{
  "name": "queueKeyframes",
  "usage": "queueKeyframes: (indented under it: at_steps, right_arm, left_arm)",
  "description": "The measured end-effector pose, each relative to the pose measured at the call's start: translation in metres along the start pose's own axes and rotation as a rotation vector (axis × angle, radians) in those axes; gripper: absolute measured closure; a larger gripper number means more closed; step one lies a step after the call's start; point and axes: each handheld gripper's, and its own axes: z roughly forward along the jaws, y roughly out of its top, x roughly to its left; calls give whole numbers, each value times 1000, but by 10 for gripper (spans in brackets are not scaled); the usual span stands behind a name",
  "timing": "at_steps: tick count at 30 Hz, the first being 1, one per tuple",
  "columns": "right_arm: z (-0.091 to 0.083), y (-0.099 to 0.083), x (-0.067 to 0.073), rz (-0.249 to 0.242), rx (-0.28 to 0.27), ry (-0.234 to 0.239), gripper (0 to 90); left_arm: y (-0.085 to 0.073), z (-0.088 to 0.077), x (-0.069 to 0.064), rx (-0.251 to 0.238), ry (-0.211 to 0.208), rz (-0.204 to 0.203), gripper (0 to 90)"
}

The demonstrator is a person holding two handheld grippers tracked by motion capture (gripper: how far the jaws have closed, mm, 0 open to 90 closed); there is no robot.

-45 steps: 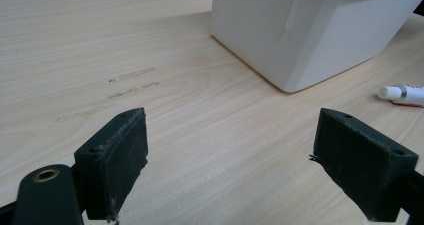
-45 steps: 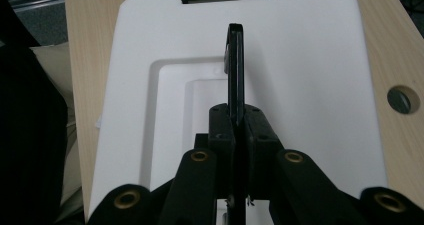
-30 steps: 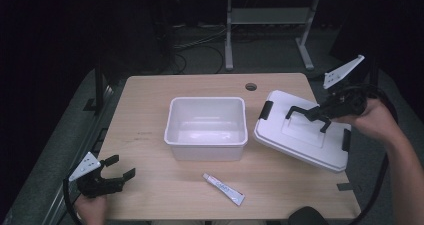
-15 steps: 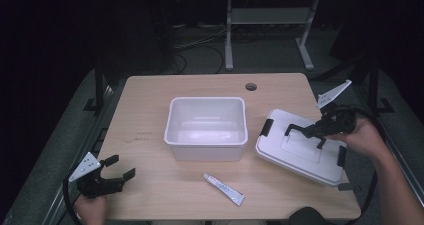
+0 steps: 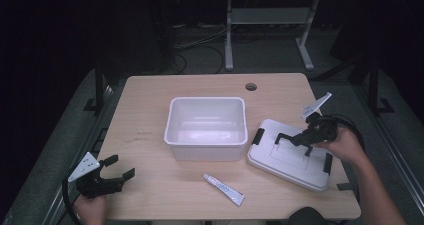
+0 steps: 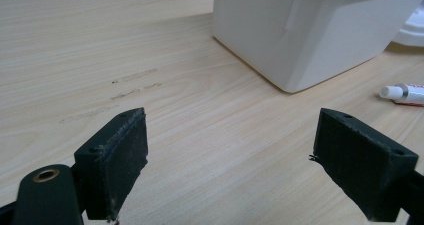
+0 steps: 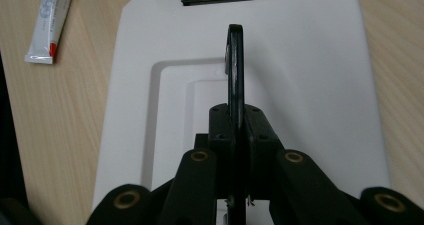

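We see the right gripper [image 5: 298, 140] clenched on the lid's black handle [image 7: 235, 70] — the left gripper [image 5: 114, 172] rests low at the table [image 5: 150, 100] corner, jaws spread wide.

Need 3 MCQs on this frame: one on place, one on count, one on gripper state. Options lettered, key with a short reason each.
1. Where does the small white tube with the red end lie?
A. inside the tub
B. on the wooden table, in front of the tub
C. on the lid

2. How many black latch clips show on the flat white plastic lid?
A. two
B. none
C. five

3. What is the right gripper doing?
A. hanging open
B. shut on the tube
C. shut on the lid's black handle

Key: 1 B, it lies on bare wood near the open white plastic tub. 2 A, one at each end in the high view. 3 C, the jaws pinch the handle in the right gripper view.
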Motion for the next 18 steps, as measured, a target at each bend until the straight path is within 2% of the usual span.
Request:
queueKeyframes:
  at_steps: [6, 14, 18]
  right_arm:
    - [14, -3, -1, 3, 15, 3, 840]
    - [16, -7, -2, 17, 2, 5, 837]
    - [16, -8, -2, 8, 1, 3, 835]
  left_arm:
    - [0, -1, 1, -1, 4, -2, 134]
    - [0, -1, 0, -1, 5, -1, 134]
    - [0, -1, 0, -2, 4, -2, 134]
